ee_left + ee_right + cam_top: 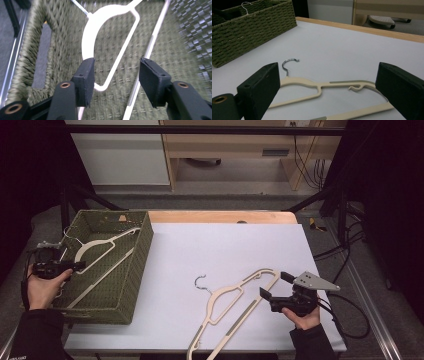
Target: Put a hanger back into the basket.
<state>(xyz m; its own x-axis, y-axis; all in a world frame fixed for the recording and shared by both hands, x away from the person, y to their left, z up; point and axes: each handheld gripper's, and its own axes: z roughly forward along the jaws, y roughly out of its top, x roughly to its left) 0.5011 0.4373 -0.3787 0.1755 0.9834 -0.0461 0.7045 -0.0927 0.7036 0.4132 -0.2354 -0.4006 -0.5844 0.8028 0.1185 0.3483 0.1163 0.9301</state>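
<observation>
A cream hanger [97, 247] lies slanted inside the green woven basket [145, 240] at the table's left. My left gripper [75, 266] hovers over the basket's left side, held in a hand. In the left gripper view its jaws [116, 67] stand apart above that hanger [87, 37], with nothing pressed between them. A second cream hanger [227, 297] with a metal hook lies flat on the white table near the front. My right gripper [274, 284] rests just right of it, open, and in its own view the hanger [312, 83] lies between and beyond the wide jaws [328, 75].
The white tabletop [225, 245] stretches between basket and right gripper, with a wooden strip [220, 216] along its far edge. Cables [345, 315] trail off the right side. The basket's wall [249, 27] rises at the left of the right gripper view.
</observation>
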